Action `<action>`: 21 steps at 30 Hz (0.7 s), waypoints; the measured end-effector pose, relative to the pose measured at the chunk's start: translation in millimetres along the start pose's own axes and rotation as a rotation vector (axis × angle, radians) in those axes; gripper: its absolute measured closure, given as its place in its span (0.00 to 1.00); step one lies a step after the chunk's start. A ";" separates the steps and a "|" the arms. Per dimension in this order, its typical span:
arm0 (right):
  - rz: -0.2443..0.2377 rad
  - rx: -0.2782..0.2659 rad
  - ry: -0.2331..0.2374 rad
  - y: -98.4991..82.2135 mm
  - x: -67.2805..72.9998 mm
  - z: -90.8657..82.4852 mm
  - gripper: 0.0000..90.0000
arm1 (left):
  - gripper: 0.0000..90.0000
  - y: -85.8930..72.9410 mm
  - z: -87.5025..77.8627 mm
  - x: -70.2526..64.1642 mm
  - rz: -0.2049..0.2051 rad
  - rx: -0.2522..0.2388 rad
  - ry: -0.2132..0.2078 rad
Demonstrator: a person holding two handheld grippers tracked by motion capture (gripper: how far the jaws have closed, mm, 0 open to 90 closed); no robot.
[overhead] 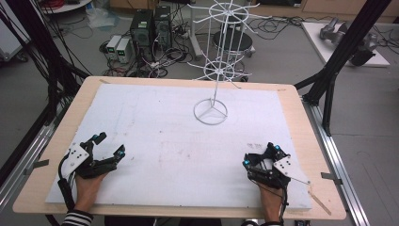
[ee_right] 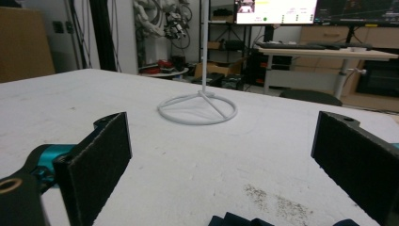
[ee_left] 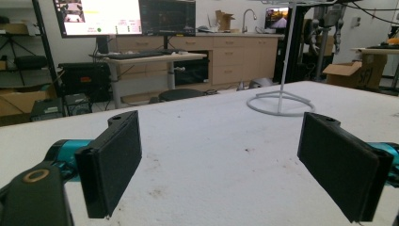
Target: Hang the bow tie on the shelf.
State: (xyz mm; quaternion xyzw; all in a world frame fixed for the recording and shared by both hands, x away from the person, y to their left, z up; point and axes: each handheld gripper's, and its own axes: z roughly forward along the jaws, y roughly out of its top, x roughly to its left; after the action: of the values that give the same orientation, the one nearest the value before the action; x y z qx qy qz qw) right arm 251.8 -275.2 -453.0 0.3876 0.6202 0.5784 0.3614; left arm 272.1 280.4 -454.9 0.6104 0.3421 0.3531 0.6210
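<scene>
Tools (overhead: 109,143) (overhead: 260,154) agape near wire rack (overhead: 210,112)

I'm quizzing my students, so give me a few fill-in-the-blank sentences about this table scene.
1. The wire rack is coloured ____.
2. The left gripper has its jaws ____.
3. The rack's base is shaped like a ____.
4. Between the right gripper jaws there is ____.

Missing words: white; open; ring; nothing

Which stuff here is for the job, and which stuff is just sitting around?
For the job:
left gripper, fingers open, resting on the white board
right gripper, fingers open, resting on the white board
white wire rack, standing at the far middle

Just sitting around:
computer boxes on the floor
cables on the floor
monitors on the desk behind
</scene>
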 end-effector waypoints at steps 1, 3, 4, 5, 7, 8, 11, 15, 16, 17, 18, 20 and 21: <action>0.000 0.000 0.000 0.0 0.0 0.0 0.05 | 0.16 0.0 0.1 0.1 -0.001 0.000 -0.001; 0.009 -0.001 0.011 0.0 -0.6 -0.4 0.05 | 0.16 0.0 0.2 0.1 -0.001 0.001 -0.001; 0.006 0.000 0.013 0.3 -0.9 -0.1 0.05 | 0.16 0.0 0.3 0.2 -0.001 0.002 -0.001; 0.006 0.000 0.013 0.3 -0.9 -0.1 0.05 | 0.16 0.1 0.2 0.2 -0.002 0.003 0.000; -0.008 0.003 0.020 2.1 -1.4 -0.2 0.05 | 0.16 0.0 0.2 0.2 -0.002 0.003 0.001; -0.002 0.005 0.025 4.4 -1.4 -1.0 0.05 | 0.16 0.0 0.2 0.2 -0.002 0.003 0.001; -0.006 -0.002 0.033 12.7 -2.7 -3.6 0.05 | 0.16 0.0 0.2 0.3 -0.003 0.002 0.001; -0.006 0.014 0.023 29.4 -9.6 -8.0 0.05 | 0.16 0.0 0.3 0.1 -0.004 0.000 0.001; -0.006 0.014 0.023 29.4 -9.6 -8.0 0.05 | 0.16 0.0 0.2 0.2 -0.002 0.002 0.001; -0.007 0.021 0.020 32.5 -11.5 -8.3 0.05 | 0.16 0.0 0.2 0.2 -0.003 0.001 0.001; -0.010 0.037 0.018 38.4 -14.7 -8.7 0.05 | 0.16 0.0 0.2 0.2 -0.003 0.002 0.001; -0.020 0.061 0.019 43.3 -17.9 -7.9 0.05 | 0.16 0.0 0.2 0.1 -0.003 0.002 0.002; -0.020 0.081 0.017 45.6 -18.8 -7.9 0.05 | 0.16 -0.1 0.2 0.1 -0.003 0.001 0.002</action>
State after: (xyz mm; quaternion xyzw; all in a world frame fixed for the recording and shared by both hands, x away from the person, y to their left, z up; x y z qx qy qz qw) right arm 255.8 -294.1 -406.9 0.3907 0.6498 0.5525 0.3461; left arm 272.4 280.4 -454.9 0.6099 0.3436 0.3525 0.6210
